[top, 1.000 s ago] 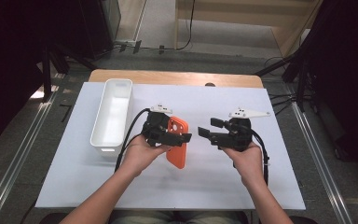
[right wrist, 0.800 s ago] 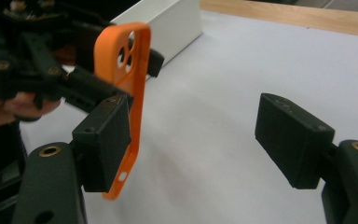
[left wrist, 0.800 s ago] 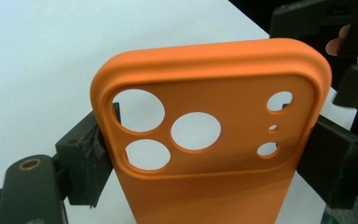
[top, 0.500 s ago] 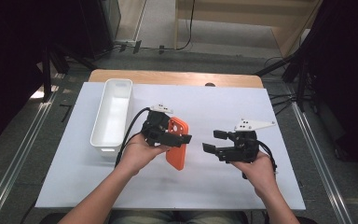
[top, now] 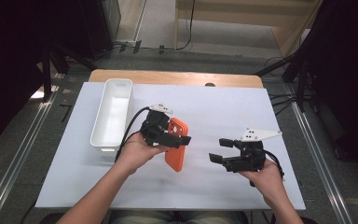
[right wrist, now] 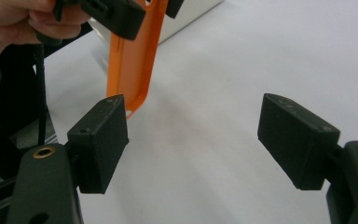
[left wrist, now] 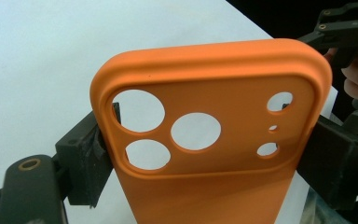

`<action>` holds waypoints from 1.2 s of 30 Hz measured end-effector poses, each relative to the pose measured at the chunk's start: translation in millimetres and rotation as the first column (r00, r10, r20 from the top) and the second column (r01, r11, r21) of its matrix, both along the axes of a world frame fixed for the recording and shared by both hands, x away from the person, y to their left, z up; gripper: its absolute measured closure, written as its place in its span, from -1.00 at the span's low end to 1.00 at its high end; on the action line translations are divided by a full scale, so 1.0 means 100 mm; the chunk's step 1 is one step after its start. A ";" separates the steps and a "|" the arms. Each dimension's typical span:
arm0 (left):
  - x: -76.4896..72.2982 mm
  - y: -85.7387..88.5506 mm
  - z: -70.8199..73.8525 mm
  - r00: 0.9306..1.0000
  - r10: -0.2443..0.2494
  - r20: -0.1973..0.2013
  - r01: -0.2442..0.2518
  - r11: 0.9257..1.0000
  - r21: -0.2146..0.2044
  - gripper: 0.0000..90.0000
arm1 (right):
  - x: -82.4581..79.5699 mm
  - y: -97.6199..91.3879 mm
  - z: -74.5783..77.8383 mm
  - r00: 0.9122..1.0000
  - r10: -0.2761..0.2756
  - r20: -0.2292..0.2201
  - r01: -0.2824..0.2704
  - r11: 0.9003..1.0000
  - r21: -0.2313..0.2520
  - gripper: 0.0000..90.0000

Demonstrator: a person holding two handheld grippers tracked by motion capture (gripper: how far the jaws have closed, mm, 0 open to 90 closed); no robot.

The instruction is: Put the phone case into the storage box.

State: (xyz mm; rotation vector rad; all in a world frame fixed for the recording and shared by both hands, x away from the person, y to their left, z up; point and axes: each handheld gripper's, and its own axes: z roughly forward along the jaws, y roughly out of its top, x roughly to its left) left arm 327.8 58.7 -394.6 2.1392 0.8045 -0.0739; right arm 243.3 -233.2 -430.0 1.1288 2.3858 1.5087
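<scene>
An orange phone case (top: 176,150) is clamped across its width by the left gripper (top: 179,140), while the right gripper (top: 221,150), jaws just opened wide, is held empty nearby.

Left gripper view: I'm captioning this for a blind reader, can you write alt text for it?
An orange phone case with round camera holes stands clamped by its two side edges between the black tongs of the left gripper, above a white table. At the upper right, part of the other gripper shows.
</scene>
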 end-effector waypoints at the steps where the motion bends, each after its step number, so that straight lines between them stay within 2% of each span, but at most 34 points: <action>1: 0.00 0.00 0.01 1.000 -0.001 0.001 0.001 1.000 -0.002 -0.67 | -0.01 -0.01 -0.01 1.000 -0.001 -0.005 0.001 1.000 0.003 -0.48; 7: 0.01 0.03 0.04 1.000 -0.016 0.001 0.016 1.000 0.000 -0.67 | -0.07 -0.08 -0.08 1.000 -0.008 0.000 0.008 1.000 -0.003 -0.48; 14: 0.01 0.06 0.09 0.998 -0.056 -0.013 0.056 0.998 -0.001 -0.67 | -0.13 -0.17 -0.19 1.000 -0.006 -0.010 0.006 1.000 -0.001 -0.48; 22: 0.01 0.11 0.17 0.997 -0.070 -0.012 0.070 0.997 0.007 -0.67 | -0.17 -0.23 -0.28 0.999 -0.019 -0.026 0.019 1.000 0.002 -0.48; 25: 0.02 0.14 0.20 0.998 -0.069 -0.013 0.069 0.998 -0.001 -0.67 | -0.16 -0.23 -0.29 0.999 -0.018 -0.027 0.018 1.000 0.004 -0.48; 28: 0.02 0.17 0.24 0.998 -0.065 -0.006 0.065 0.998 0.009 -0.67 | -0.16 -0.23 -0.31 0.999 -0.015 -0.033 0.015 1.000 0.001 -0.48; 32: 0.03 0.21 0.29 0.998 -0.054 -0.020 0.054 0.999 -0.007 -0.67 | -0.15 -0.22 -0.32 0.999 -0.020 -0.046 0.020 1.000 -0.005 -0.48; 34: 0.03 0.22 0.31 0.999 -0.044 -0.020 0.044 0.999 0.008 -0.67 | -0.15 -0.22 -0.33 0.998 -0.022 -0.052 0.022 1.000 -0.001 -0.48; 36: 0.04 0.24 0.33 0.999 -0.037 -0.020 0.037 0.999 0.000 -0.67 | -0.15 -0.22 -0.33 0.998 -0.021 -0.054 0.021 1.000 0.002 -0.48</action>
